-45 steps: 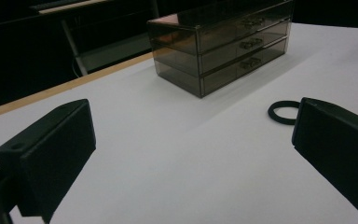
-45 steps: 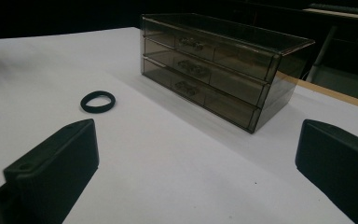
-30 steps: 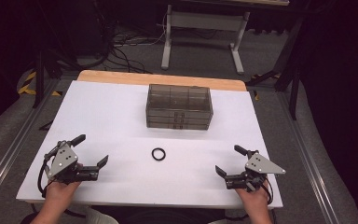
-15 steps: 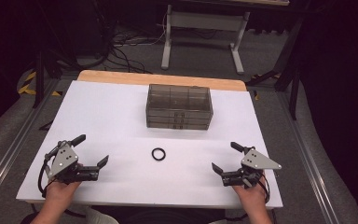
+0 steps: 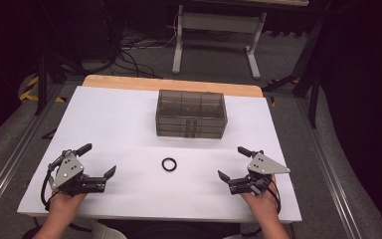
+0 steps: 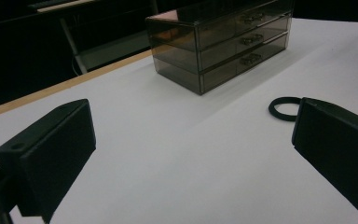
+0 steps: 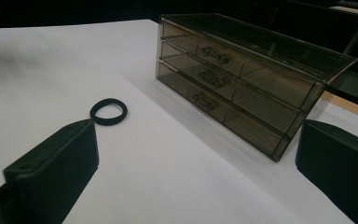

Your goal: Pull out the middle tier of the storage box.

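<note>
One black ring [image 5: 169,164] lies flat on the white table [image 5: 129,124] in the high view, midway between the left gripper [image 5: 97,166] and right gripper [image 5: 233,165]. Bare table surrounds it.

In the left gripper view, the ring [image 6: 283,108] peeks beside one wide-open, empty jaw.

In the right gripper view, the ring [image 7: 108,111] sits just past one wide, empty jaw, near the drawer box [image 7: 242,74].

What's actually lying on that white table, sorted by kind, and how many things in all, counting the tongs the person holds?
Black ring: 1
Smoky clear drawer chest, three drawers, all shut: 1
Hand-held tongs, left tongs and right tongs, both open and empty: 2
Total: 4
</note>
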Tool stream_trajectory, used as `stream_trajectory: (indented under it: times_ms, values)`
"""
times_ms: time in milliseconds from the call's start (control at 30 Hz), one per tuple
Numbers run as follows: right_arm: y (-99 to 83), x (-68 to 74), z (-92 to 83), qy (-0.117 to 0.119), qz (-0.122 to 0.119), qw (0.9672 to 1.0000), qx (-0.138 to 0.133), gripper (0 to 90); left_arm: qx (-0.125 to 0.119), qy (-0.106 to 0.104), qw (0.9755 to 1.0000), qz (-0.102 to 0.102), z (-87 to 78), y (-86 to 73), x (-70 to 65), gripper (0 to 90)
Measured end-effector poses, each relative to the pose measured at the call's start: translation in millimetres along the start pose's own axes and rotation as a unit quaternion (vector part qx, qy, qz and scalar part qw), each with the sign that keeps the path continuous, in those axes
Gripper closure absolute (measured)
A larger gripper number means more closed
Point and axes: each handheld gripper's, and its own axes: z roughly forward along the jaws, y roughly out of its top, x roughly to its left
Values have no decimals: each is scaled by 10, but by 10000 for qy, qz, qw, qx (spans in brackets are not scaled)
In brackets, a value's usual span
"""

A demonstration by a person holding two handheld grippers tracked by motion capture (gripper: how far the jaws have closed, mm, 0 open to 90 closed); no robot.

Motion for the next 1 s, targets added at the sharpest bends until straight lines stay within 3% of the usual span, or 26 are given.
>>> stream_trajectory:
  times_ms: [667,1000]
  values:
    - [223,4,261,139,-238,9993,239,0,29,-15,10000,2,15,-3,1,4]
    - [298,3,358,219,-131,9988,417,8,54,-21,10000,0,21,-3,-4,4]
